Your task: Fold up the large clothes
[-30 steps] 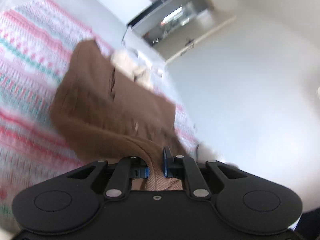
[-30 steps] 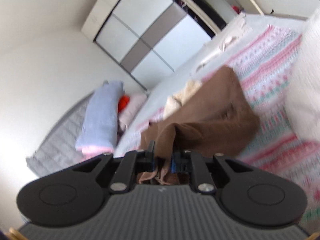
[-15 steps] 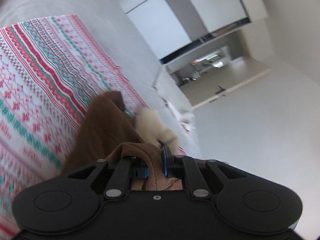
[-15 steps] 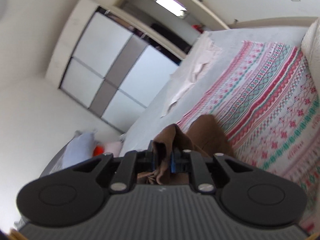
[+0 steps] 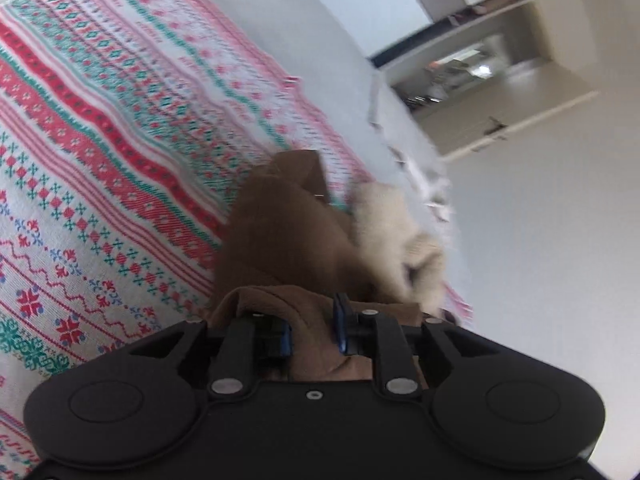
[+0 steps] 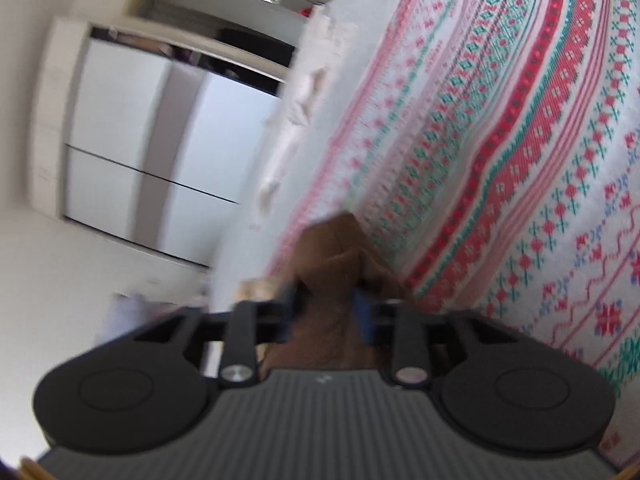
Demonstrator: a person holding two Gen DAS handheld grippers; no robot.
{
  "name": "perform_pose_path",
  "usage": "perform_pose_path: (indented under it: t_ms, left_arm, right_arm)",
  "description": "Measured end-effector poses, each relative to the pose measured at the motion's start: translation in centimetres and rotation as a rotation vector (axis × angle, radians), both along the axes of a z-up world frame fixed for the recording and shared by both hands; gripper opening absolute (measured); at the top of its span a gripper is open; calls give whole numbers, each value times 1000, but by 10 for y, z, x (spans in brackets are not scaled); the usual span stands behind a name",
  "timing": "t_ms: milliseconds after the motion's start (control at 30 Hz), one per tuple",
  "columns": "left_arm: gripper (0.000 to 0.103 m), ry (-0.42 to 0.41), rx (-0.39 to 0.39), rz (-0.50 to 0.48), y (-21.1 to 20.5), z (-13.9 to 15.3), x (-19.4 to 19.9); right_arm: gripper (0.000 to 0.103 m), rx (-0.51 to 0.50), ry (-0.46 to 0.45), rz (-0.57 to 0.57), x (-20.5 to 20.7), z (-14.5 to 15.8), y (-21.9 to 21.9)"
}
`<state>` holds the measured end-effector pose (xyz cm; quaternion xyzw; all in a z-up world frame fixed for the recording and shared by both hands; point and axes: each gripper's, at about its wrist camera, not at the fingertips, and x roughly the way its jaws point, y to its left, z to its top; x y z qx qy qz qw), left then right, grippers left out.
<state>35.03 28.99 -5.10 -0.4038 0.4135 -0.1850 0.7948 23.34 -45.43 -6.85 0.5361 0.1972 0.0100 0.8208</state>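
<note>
Patterned blanket [image 5: 120,128], the landmark. Brown garment [image 5: 280,232] lies bunched on it. Left gripper [image 5: 312,330] and right gripper [image 6: 326,314]: jaws opening, cloth between them; release both ends together, so the fold lands even.

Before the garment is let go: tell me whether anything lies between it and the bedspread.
Nothing visible does. The brown garment hangs straight onto the patterned bedspread; only its own cream lining is beside it. Both grippers' jaws are opening, cloth between them.
</note>
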Motion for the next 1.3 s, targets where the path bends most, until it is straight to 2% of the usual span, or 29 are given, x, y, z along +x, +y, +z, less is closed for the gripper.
perform_pose_path:
  t_ms: [33, 100, 133, 167, 200, 233, 300, 367, 433, 500, 533, 567, 600, 633, 667, 700, 800, 933, 1067, 1167, 1300]
  left_arm:
    - [30, -14, -10, -5, 5, 5, -5]
    - [56, -84, 1, 34, 12, 22, -20]
    - [77, -154, 17, 83, 18, 30, -29]
    - [85, -244, 27, 120, 23, 37, -40]
    - [85, -307, 48, 127, 27, 43, -47]
    - [85, -320, 95, 118, 26, 46, -48]
    - [85, -303, 242, 99, 17, 46, -45]
    - [85, -295, 396, 35, -2, 39, -38]
    - [85, -309, 475, -58, -22, 26, -32]
    - [85, -309, 527, -106, -36, 13, -23]
    - [83, -303, 550, -103, -42, 6, -16]
    - [73, -296, 563, -81, -46, 1, -12]
    - [56, -298, 543, -54, -46, -5, -8]
    - [22, -294, 501, -31, -46, -6, -9]
    - [17, -293, 454, -7, -47, -7, -9]
    - [15, -306, 429, 19, -48, -6, -12]
    - [11, -400, 445, 97, -57, 11, -34]
    - [11, -538, 442, 195, -57, 44, -63]
    - [11, -679, 514, 261, -76, 76, -71]
    - [11, -779, 545, 348, -84, 94, -64]
    - [11, -788, 555, 457, -81, 100, -25]
  right_arm:
    - [71, -36, -27, -20, -7, 7, -5]
    - [74, -117, -48, -32, -14, 19, -10]
    - [74, -165, -43, -31, -17, 24, -10]
    - [74, -227, -36, -26, -18, 29, -7]
    - [76, -288, -28, -19, -18, 33, -2]
    - [77, -350, -14, -9, -17, 35, 4]
    - [79, -479, 34, 31, -8, 40, 21]
    - [79, -627, 103, 80, 5, 42, 43]
    - [79, -776, 159, 128, 21, 42, 68]
    - [79, -903, 208, 166, 35, 41, 87]
    - [79, -954, 226, 172, 43, 40, 94]
    - [79, -988, 240, 176, 50, 38, 99]
    - [69, -1007, 248, 175, 55, 37, 103]
    - [53, -1011, 240, 173, 58, 35, 106]
    - [25, -1006, 237, 171, 60, 34, 109]
    - [21, -1016, 240, 146, 57, 35, 113]
    - [14, -1124, 165, 66, 36, 43, 129]
    - [13, -1263, 19, -84, 1, 62, 150]
    - [13, -1403, -117, -230, -14, 84, 177]
    - [13, -1438, -206, -379, -6, 99, 185]
    - [13, -1389, -212, -506, 32, 116, 177]
